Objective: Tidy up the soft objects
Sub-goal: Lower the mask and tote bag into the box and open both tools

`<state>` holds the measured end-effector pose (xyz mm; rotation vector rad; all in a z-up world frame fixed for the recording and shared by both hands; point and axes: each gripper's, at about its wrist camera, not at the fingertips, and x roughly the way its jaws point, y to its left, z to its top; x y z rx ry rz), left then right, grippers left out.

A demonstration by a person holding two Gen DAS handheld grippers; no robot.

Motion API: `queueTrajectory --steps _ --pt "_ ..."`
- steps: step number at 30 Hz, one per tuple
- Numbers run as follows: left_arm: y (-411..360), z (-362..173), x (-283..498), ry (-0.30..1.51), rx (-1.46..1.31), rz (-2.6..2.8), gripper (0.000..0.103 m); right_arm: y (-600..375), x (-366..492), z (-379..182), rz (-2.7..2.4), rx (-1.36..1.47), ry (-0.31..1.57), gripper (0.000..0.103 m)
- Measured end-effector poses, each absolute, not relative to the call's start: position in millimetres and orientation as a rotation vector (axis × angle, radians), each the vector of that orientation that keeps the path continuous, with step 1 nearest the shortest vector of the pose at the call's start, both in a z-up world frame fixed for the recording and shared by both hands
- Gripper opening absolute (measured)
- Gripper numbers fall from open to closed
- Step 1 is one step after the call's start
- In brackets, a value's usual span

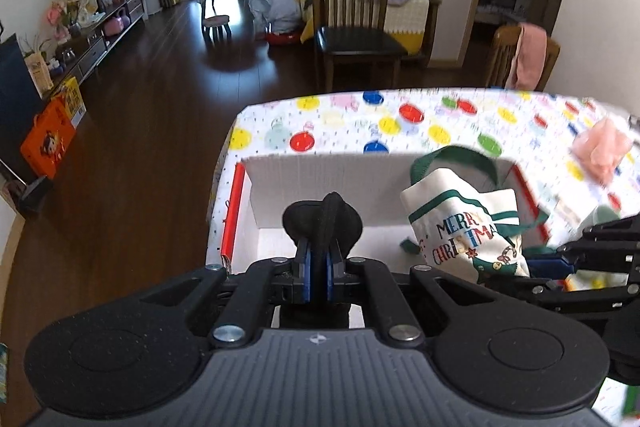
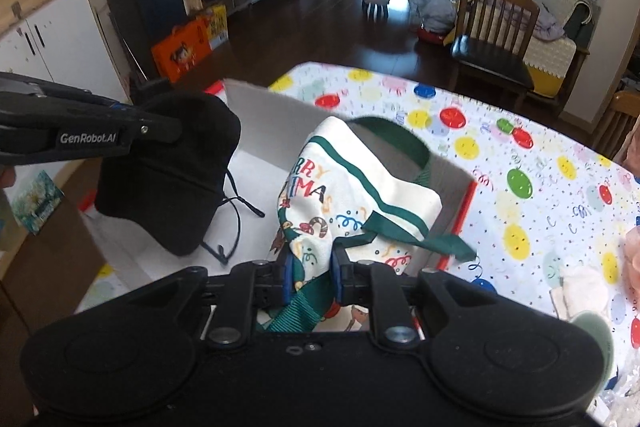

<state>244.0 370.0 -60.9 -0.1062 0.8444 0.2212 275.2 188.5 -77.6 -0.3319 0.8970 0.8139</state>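
Christmas bag [image 2: 352, 195], clamped in the right tongs [image 2: 310, 279], and black cap [image 1: 322, 223], pinched in the closed left tongs [image 1: 319, 267], hung over the white box [image 1: 312, 183]; best lowered well inside before releasing.

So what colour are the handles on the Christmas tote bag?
Dark green handles on the cream Christmas tote bag, clearest in the right wrist view.

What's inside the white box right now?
The white box shows a bare white floor. The Christmas tote bag, clamped by the right gripper, hangs into it; the black fabric item, held by the left gripper, hangs over it. Whatever lies beneath them is hidden.
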Motion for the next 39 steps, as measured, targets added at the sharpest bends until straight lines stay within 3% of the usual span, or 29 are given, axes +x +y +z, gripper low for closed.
queueTrajectory --steps 22,33,39 --pt "366.7 -125.5 263.7 1.027 -0.059 0.189 0.007 219.0 286.5 -126.3 0.742 -0.368 1.062 0.028" --pt "363.4 -130.1 263.5 1.022 -0.037 0.188 0.008 214.5 286.4 -123.6 0.765 -0.330 1.050 0.048" --pt "363.8 -127.9 261.7 1.018 -0.052 0.188 0.013 213.4 275.7 -113.6 0.791 -0.348 1.000 0.067"
